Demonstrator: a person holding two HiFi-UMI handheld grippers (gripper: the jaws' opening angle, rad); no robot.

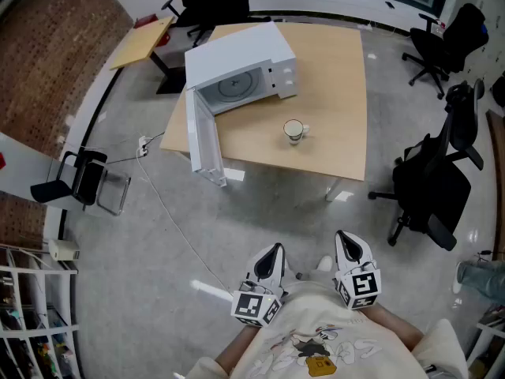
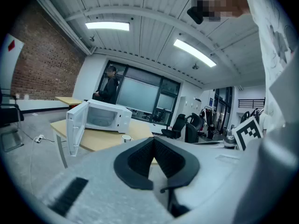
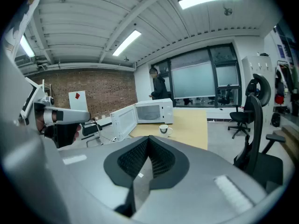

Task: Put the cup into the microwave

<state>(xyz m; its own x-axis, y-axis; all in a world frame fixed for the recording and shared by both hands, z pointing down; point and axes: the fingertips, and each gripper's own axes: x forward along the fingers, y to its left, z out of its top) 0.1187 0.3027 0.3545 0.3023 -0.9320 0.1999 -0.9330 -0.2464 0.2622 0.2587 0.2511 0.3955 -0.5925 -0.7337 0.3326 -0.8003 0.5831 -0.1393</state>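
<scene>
Left gripper (image 1: 272,253) and right gripper (image 1: 347,242): 2 pairs of jaws pressed together, empty, well apart from wooden table (image 1: 335,69). White cup (image 1: 293,131) upright on tabletop, near white microwave (image 1: 241,73), outside it; microwave door (image 1: 201,136) swung open.

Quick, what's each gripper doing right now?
Left gripper: jaws closed, holding nothing.
Right gripper: jaws closed, holding nothing.

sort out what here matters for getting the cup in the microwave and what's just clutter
For the job: cup; microwave, door open; table under both; left gripper and right gripper, both shut, empty.
Just lying about: office chairs; folding chair; floor cable; far desk.
</scene>
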